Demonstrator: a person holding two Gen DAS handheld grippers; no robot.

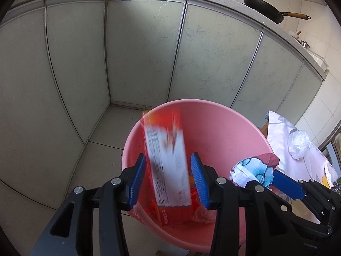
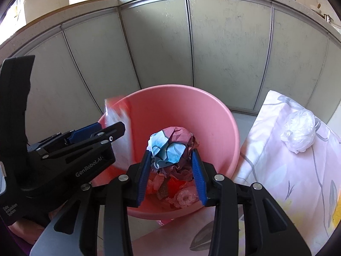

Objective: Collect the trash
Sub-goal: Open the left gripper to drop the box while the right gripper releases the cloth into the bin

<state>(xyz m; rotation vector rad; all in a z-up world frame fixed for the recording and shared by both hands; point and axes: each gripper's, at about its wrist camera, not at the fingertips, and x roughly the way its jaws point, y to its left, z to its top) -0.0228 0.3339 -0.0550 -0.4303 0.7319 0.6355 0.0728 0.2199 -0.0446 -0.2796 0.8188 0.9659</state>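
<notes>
A pink bucket (image 1: 191,102) (image 2: 170,88) stands on the floor in front of the cabinets. My left gripper (image 1: 168,155) (image 2: 110,128) is over it and open. A red and white carton (image 1: 168,170) (image 2: 119,115), blurred by motion, hangs between the blue pads (image 1: 136,181) with a gap on each side. My right gripper (image 2: 171,151) (image 1: 255,177) is over the bucket's right half, shut on a crumpled blue, white and maroon paper ball (image 2: 170,147) (image 1: 252,169). At the bottom lie a red box (image 1: 172,215) and a clear wrapper (image 2: 185,196).
Grey cabinet doors (image 1: 138,53) close off the back and left. To the right of the bucket, a floral cloth (image 2: 287,181) covers a low surface, with a crumpled white plastic bag (image 2: 298,134) (image 1: 298,143) on it. A wok (image 1: 264,8) sits on the counter above.
</notes>
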